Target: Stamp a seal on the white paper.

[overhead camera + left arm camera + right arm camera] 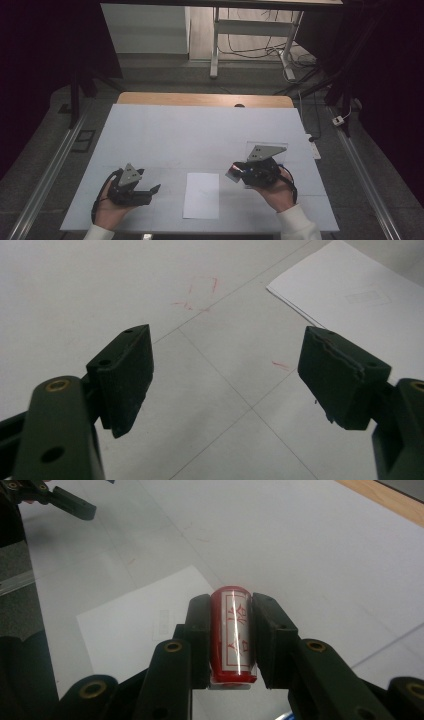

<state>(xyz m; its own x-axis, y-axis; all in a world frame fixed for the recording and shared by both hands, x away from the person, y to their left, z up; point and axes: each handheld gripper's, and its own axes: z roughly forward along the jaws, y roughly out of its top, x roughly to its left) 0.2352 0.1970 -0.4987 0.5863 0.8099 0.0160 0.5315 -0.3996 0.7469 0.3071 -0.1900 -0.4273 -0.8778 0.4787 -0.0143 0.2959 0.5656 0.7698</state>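
While the red stamp (233,635) is clamped between the right gripper (232,640) jaws above the table, it should be brought level over the white paper sheet (201,195) and pressed straight. The left gripper (225,380), open wide, is kept near the sheet.

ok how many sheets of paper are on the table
1: a white sheet lying flat near the front edge of the table, between the two grippers. More sheets may be stacked under it.
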